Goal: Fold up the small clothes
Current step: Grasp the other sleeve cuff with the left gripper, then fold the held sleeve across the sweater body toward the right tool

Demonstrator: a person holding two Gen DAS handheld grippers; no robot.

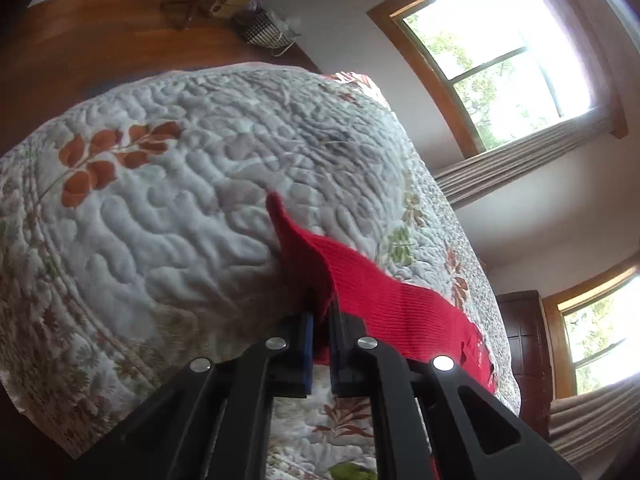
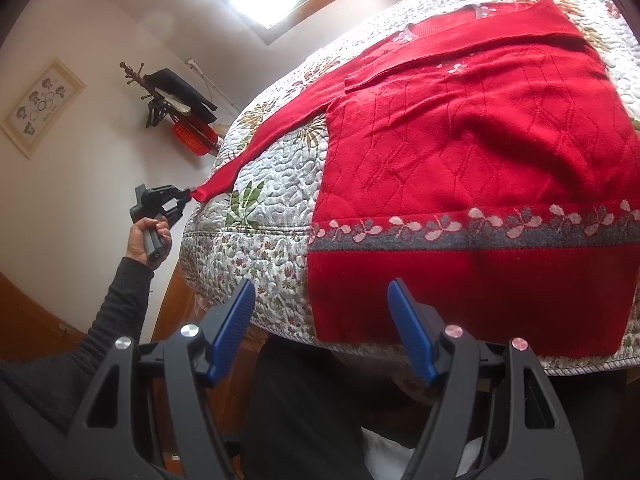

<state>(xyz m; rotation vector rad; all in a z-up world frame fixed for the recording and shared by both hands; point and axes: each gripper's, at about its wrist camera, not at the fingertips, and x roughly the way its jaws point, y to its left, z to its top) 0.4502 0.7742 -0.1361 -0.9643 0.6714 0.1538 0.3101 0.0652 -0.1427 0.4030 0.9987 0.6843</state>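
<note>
A red knit sweater [image 2: 480,152] with a grey flowered band lies flat on the quilted bed [image 2: 272,200]. One sleeve is folded across its chest; the other sleeve [image 2: 272,132] stretches out to the left. My left gripper [image 1: 320,312] is shut on that sleeve's cuff [image 1: 304,248], and in the right wrist view the left gripper [image 2: 188,194] holds it out past the bed's left edge. My right gripper [image 2: 322,292] stands open just above the sweater's hem near the bed's front edge, with nothing between its blue fingers [image 2: 408,328].
The floral quilt [image 1: 180,208] covers the bed, with wood floor [image 1: 80,52] beyond. A coat stand [image 2: 168,96] and a framed picture [image 2: 40,108] stand by the wall at left. Windows [image 1: 492,60] with curtains lie on the far side. A person's sleeve [image 2: 116,312] reaches in at left.
</note>
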